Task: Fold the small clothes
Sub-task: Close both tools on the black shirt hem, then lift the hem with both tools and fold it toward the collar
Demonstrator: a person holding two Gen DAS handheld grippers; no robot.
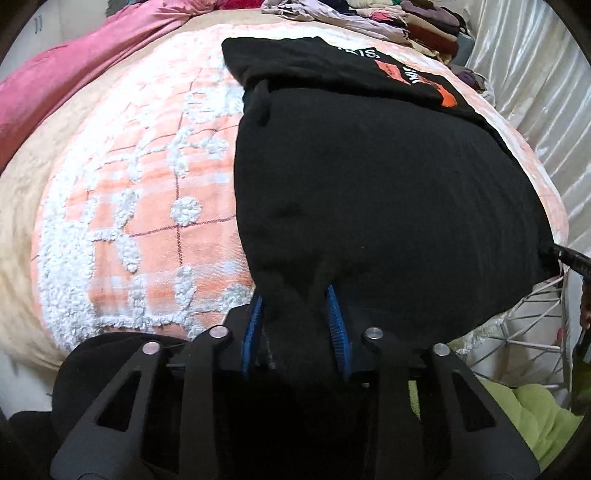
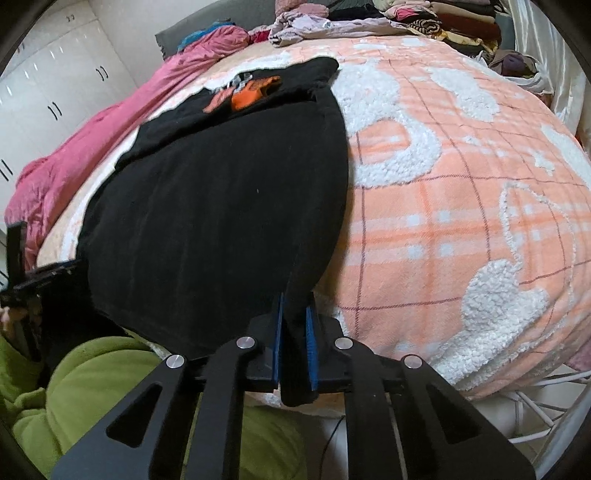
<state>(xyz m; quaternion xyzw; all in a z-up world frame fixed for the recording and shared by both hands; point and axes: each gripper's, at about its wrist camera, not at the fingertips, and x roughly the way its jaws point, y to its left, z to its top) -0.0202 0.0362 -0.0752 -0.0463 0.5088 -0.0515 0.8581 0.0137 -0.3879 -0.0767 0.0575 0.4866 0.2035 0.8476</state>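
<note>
The left gripper [image 1: 295, 325] has its blue-padded fingers [image 1: 337, 328] drawn in on a bunched near corner of the black garment [image 1: 369, 177], with cloth filling the gap between them. The right gripper [image 2: 295, 332] pinches the other near corner, its fingers [image 2: 311, 343] almost together with only a thin fold of the black garment [image 2: 221, 206] between the pads.

The garment lies spread on the bed, on the peach plaid blanket [image 1: 147, 192] with its raised white fleece pattern, and its near edge hangs over the bed's edge at both grippers. An orange and white print [image 1: 406, 74] shows at the far end (lettering only partly readable).

Only the right wrist view takes in the white wardrobe doors [image 2: 55, 92]. Both views show a pile of clothes [image 2: 424, 18] at the far end of the bed and green fabric [image 2: 92, 387] low down.
</note>
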